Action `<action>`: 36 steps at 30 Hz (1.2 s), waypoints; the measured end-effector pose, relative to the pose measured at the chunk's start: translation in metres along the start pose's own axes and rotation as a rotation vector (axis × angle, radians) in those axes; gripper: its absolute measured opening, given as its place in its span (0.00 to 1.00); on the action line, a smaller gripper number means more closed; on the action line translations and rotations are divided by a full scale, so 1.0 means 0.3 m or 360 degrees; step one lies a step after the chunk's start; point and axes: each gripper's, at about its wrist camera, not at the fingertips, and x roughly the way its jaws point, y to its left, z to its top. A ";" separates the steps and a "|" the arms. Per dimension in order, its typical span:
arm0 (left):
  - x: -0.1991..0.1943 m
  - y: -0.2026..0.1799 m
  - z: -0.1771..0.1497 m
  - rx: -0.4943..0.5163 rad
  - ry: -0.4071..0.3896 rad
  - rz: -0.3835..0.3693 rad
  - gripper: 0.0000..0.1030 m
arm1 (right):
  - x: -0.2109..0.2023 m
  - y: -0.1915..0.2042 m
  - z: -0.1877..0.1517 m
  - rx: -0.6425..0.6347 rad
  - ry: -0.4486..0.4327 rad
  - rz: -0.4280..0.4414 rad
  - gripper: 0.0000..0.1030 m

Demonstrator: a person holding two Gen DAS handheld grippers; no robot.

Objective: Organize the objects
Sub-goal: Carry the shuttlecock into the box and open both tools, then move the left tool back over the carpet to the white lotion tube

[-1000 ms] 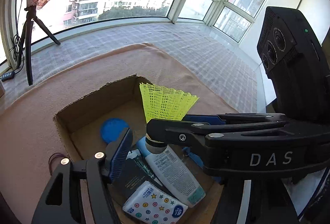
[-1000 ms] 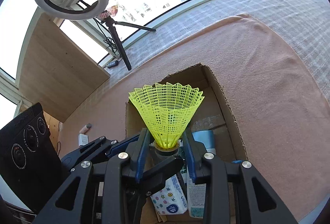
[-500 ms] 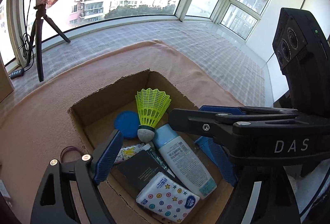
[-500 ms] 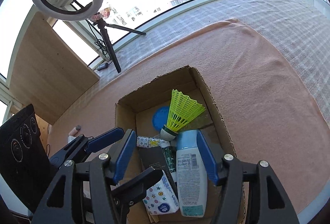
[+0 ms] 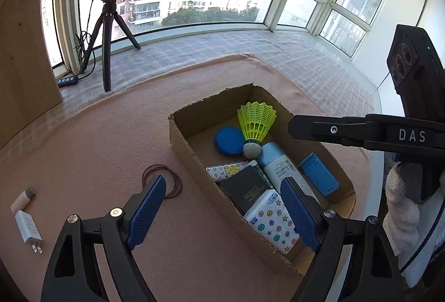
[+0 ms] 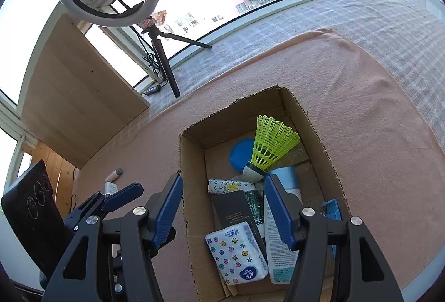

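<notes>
White letters "DAS" stand on the black plastic arm of the right gripper (image 5: 411, 135); print on the white star-patterned tissue pack (image 6: 236, 253) and white bottle (image 6: 279, 252) is too small to read.

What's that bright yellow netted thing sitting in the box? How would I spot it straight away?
Find the open brown cardboard box on the pink cloth. At its far end, beside a round blue lid, a neon-yellow plastic shuttlecock leans with its rounded cork tip against a pale blue-capped white bottle. It alone there has a flared mesh skirt.
</notes>
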 end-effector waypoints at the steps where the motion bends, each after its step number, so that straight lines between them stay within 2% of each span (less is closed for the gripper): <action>1: -0.018 0.028 -0.011 -0.0015 -0.0007 0.0017 0.84 | -0.002 0.013 -0.004 -0.0008 -0.0004 0.0004 0.56; 11: -0.179 0.344 -0.144 -0.0224 -0.0018 0.0193 0.84 | 0.015 0.193 -0.052 -0.0193 0.0028 0.0074 0.56; 22: -0.311 0.658 -0.226 -0.0385 -0.0012 0.0358 0.84 | 0.152 0.414 -0.122 -0.0412 0.0167 0.0087 0.53; 24: -0.324 0.727 -0.234 -0.0420 0.0007 0.0352 0.84 | 0.184 0.441 -0.129 -0.0422 0.0196 0.0081 0.51; 28: -0.335 0.875 -0.224 -0.0527 0.0041 0.0333 0.84 | 0.227 0.464 -0.140 -0.0383 0.0238 0.0103 0.49; 32: -0.296 0.986 -0.180 -0.0514 0.0117 0.0354 0.81 | 0.252 0.476 -0.157 -0.0357 0.0265 0.0106 0.49; 36: -0.205 1.044 -0.124 -0.0439 0.0257 0.0365 0.68 | 0.265 0.473 -0.163 -0.0319 0.0280 0.0096 0.49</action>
